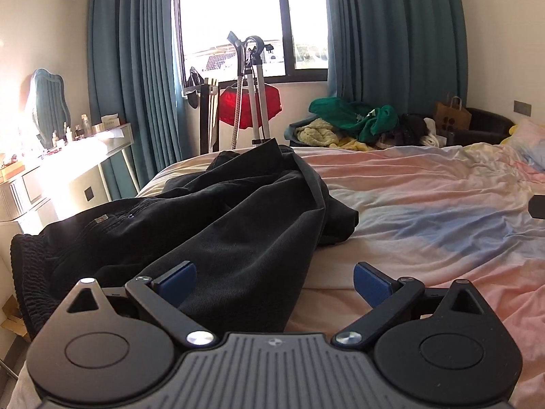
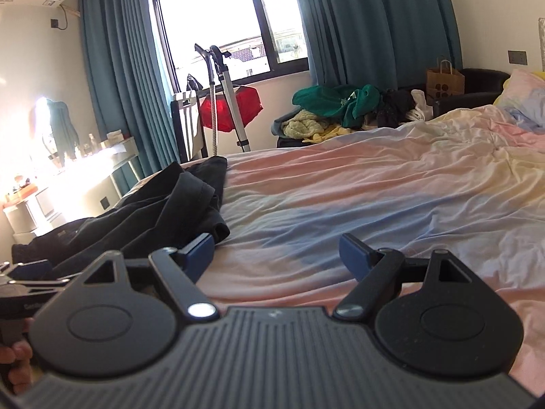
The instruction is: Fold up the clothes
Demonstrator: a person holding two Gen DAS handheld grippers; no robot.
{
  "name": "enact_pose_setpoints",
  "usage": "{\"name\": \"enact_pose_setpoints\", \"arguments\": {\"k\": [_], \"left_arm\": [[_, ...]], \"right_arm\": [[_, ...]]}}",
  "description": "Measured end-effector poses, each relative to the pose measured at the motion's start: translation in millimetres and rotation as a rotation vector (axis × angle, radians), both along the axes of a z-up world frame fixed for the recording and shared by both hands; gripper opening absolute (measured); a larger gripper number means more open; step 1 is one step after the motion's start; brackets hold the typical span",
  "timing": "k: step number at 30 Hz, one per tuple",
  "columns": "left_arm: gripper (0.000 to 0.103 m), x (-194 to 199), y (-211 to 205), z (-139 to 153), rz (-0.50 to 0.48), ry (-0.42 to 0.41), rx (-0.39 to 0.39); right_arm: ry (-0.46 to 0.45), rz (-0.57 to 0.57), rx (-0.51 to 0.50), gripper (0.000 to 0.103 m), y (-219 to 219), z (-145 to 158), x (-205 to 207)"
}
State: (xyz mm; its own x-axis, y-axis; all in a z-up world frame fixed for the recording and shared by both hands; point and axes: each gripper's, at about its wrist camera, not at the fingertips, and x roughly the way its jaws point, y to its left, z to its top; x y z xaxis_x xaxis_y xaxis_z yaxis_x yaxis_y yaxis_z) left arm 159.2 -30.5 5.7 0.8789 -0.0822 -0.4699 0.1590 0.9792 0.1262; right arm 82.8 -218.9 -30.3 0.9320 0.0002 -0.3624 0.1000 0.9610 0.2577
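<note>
Hovering over the bed [image 1: 425,204], my left fingers [image 1: 274,279] spread, empty, black trousers [image 1: 211,225] bunched beneath and ahead; right fingers [image 2: 276,255] released too, trousers just left of them.

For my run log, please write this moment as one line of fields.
left tongs: open, over black garment | right tongs: open, over bedsheet | garment: crumpled, unfolded
</note>
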Motion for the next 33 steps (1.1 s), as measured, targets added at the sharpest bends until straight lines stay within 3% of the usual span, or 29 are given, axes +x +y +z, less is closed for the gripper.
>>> {"name": "enact_pose_setpoints", "arguments": {"k": [5, 9, 12, 16, 19, 21, 22, 25, 26, 30, 33], "left_arm": [[0.099, 72.3, -25.5, -9.3, 0.023, -0.021, 0.048], [0.095, 125.2, -36.6, -15.9, 0.056, -0.020, 0.024], [0.089, 159.5, -46.5, -19.1, 0.051, -0.011, -0.005], [0.075, 206.0, -69.3, -24.7, 0.003, -0.001, 0.012], [0.075, 243.1, -83.6, -33.7, 0.002, 0.030, 0.014], [0.061, 269.7, -88.4, -45.9, 0.023, 0.101, -0.002], [0.039, 277.7, -89.8, -52.1, 0.039, 0.119, 0.006], [0.014, 270.0, -92.2, -56.8, 0.036, 0.054, 0.023], [0.011, 258.3, -94.8, -53.2, 0.010, 0.019, 0.032], [0.009, 190.1, -103.9, -24.8, -0.136, -0.123, 0.061], [0.009, 132.0, -97.2, 0.0, -0.201, -0.175, 0.011]], "right_arm": [[0.034, -0.017, 0.056, 0.082, -15.8, -14.7, 9.1], [0.073, -0.030, 0.129, 0.082, -30.1, -26.2, 22.2], [0.091, -0.039, 0.173, 0.082, -37.7, -33.8, 31.4], [0.116, -0.041, 0.214, 0.082, -43.6, -44.6, 43.7], [0.138, -0.035, 0.228, 0.082, -44.4, -53.7, 51.7], [0.156, -0.035, 0.230, 0.082, -43.8, -59.5, 57.4], [0.166, -0.038, 0.227, 0.082, -43.1, -61.9, 60.1], [0.171, -0.030, 0.235, 0.082, -42.1, -67.1, 65.1], [0.177, -0.027, 0.237, 0.082, -41.6, -68.9, 66.6], [0.189, -0.009, 0.250, 0.082, -39.4, -72.5, 67.4], [0.171, 0.004, 0.249, 0.082, -37.4, -68.3, 62.2]]}}
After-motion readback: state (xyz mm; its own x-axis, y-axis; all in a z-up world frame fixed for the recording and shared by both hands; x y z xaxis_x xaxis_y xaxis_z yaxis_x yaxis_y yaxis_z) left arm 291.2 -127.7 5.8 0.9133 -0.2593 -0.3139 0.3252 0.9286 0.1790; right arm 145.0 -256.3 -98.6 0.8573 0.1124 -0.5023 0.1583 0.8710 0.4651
